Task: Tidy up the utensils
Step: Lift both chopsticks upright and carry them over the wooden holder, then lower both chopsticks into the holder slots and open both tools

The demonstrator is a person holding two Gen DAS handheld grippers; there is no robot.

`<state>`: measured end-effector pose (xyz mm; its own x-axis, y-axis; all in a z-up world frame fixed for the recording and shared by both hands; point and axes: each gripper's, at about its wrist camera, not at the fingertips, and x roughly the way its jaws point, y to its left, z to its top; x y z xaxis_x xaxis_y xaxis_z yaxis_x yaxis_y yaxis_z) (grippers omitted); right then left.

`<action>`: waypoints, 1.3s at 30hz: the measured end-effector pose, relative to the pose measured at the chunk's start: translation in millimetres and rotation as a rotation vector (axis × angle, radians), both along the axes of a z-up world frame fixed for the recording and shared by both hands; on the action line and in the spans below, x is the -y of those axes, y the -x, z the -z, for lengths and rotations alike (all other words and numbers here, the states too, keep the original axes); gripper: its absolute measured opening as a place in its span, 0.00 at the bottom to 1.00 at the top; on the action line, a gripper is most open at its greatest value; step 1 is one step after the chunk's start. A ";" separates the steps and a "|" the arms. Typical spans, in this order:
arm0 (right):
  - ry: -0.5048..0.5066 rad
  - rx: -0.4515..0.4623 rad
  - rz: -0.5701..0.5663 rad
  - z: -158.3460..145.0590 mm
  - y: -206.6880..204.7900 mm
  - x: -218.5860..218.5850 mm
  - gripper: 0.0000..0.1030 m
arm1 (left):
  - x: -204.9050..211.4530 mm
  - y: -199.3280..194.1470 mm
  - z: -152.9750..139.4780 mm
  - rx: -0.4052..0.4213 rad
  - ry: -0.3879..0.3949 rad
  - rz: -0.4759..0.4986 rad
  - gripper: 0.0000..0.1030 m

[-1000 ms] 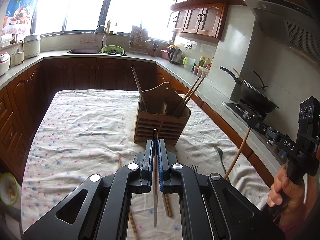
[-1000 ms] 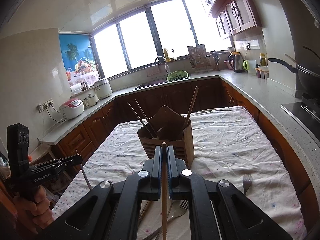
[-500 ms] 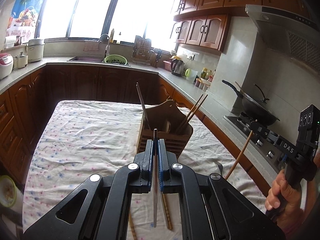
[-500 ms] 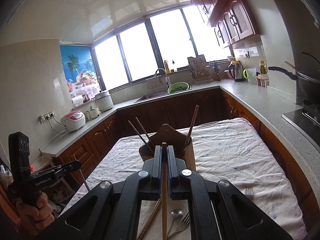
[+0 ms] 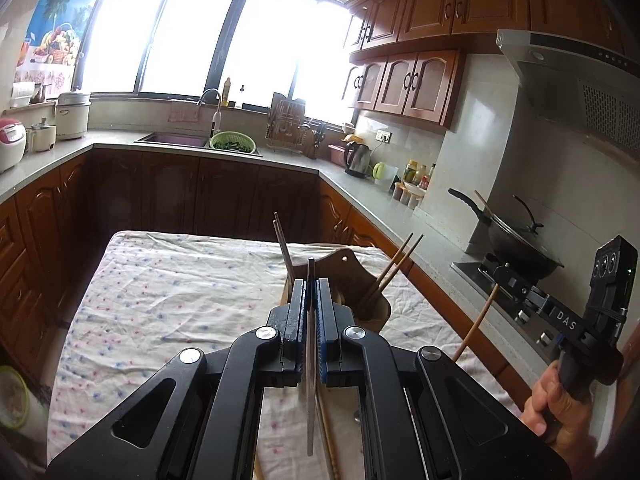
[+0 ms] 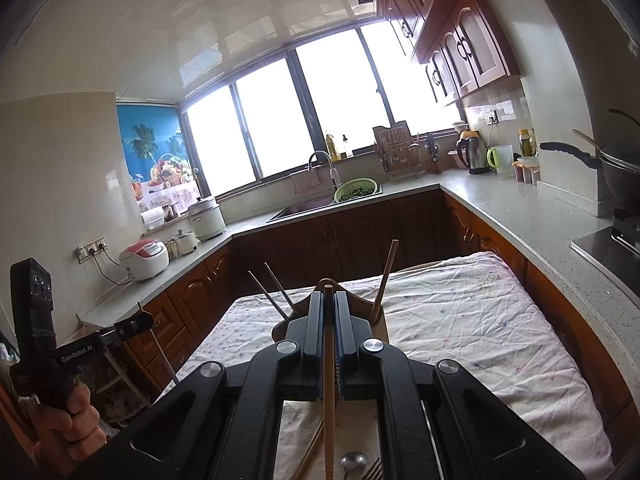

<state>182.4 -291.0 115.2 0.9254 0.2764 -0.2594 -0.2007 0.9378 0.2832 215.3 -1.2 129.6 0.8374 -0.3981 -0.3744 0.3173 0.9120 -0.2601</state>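
Observation:
My left gripper (image 5: pixel 311 284) is shut on a thin grey metal chopstick (image 5: pixel 310 400) and held above the table. My right gripper (image 6: pixel 328 296) is shut on a wooden chopstick (image 6: pixel 329 400), also raised. The wooden utensil holder (image 5: pixel 370 304) stands on the table just beyond both grippers, mostly hidden behind the fingers; it holds several chopsticks (image 5: pixel 396 264) that lean outward. It also shows in the right wrist view (image 6: pixel 382 316). The right gripper appears in the left wrist view (image 5: pixel 498 280), the left gripper in the right wrist view (image 6: pixel 146 318). Loose chopsticks (image 6: pixel 310 452), a spoon (image 6: pixel 353 462) and a fork (image 6: pixel 374 470) lie on the cloth below.
The table wears a white flowered cloth (image 5: pixel 168 292). Counters run around it, with a sink (image 5: pixel 172 140), a green colander (image 5: pixel 233 145), rice cookers (image 5: pixel 12 144), a kettle (image 5: pixel 358 156), and a wok (image 5: pixel 520 244) on the stove at right.
Both grippers have risen and tilted upward with their chopsticks still held. The holder now sits lower in both views, largely hidden behind the fingers.

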 end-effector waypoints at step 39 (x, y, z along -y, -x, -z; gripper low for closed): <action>-0.037 0.214 0.142 -24.8 -102.0 12.1 0.04 | 34.1 -127.6 2.6 0.150 0.095 -0.135 0.03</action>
<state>284.3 -303.1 140.0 0.9883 0.1458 -0.0454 -0.1272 0.9506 0.2832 342.9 -35.3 127.0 0.9289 -0.3063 -0.2080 0.2357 0.9225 -0.3058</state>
